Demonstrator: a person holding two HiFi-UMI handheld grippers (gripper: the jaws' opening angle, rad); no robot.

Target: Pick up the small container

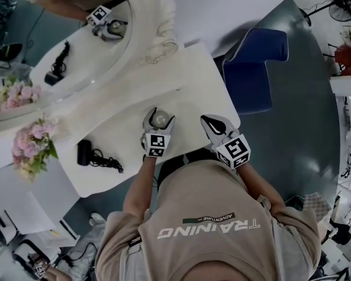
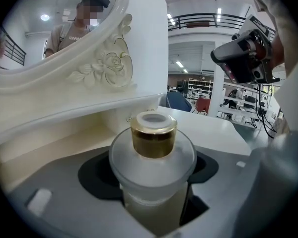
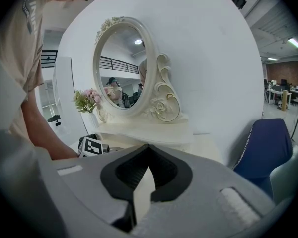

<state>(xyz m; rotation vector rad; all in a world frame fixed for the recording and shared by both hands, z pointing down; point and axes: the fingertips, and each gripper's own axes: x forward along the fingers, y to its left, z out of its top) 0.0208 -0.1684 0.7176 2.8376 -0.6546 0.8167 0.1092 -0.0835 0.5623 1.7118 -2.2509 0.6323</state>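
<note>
The small container (image 1: 159, 119) is a frosted round jar with a gold cap (image 2: 154, 135). It stands upright on the white dressing table (image 1: 193, 81), just in front of the mirror's base. My left gripper (image 1: 158, 115) reaches around it, one jaw on each side of the jar's body (image 2: 153, 182); a dark gap shows by the right jaw, so the pads do not press on it. My right gripper (image 1: 209, 122) hovers to the right of the jar, near the table's front edge, with its jaw tips (image 3: 148, 148) together and nothing between them.
An ornate white oval mirror (image 1: 146, 40) rises behind the jar. Pink flowers (image 1: 30, 142) and a black corded device (image 1: 85, 153) sit at the table's left end. A blue chair (image 1: 254, 63) stands beyond the table's right end.
</note>
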